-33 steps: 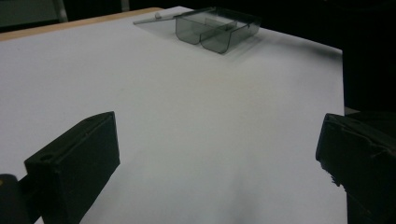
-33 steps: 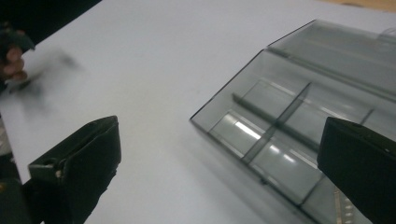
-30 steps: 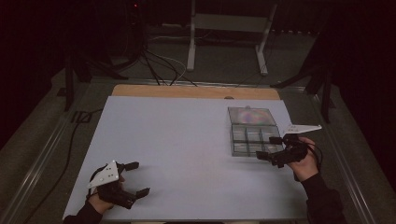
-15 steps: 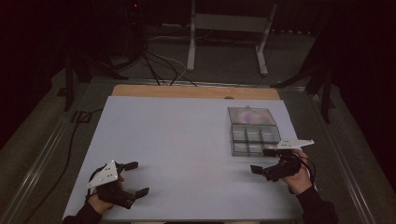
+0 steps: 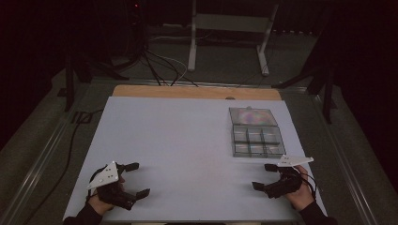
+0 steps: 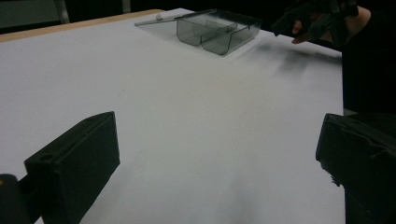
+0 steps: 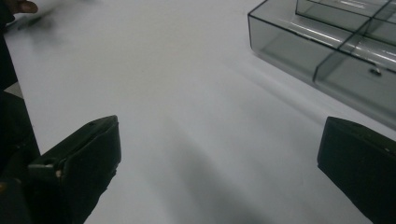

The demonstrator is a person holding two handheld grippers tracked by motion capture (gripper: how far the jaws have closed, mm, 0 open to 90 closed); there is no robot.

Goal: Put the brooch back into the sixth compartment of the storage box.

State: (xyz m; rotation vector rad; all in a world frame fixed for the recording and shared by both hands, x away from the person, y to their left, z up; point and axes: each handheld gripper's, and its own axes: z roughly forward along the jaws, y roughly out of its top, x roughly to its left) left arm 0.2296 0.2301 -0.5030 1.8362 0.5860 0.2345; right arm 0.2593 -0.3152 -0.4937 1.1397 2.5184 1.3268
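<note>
Here, your wide white-topped bench (image 5: 187, 154) is bare but for the clear smoky plastic compartment box (image 5: 257, 140), lying lid-open at the far right, near your right gripper (image 5: 265, 176). Both it and your left gripper (image 5: 137, 179) rest near you, fingers spread and empty, seemingly idle; no writing is legible.

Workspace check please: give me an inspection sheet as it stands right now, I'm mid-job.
Surface: white table top, bare across its middle; wooden strip along the far edge.
Job's things: clear compartment box, lid open, at the right far side; a small speck in one compartment, contents otherwise unclear.
Clutter: nothing seen.
Grippers: left gripper open, near left corner; right gripper open, just short of the box; both hold nothing.
Cables: black cables on the floor beyond the table.
Surroundings: dark room, metal stand behind.
</note>
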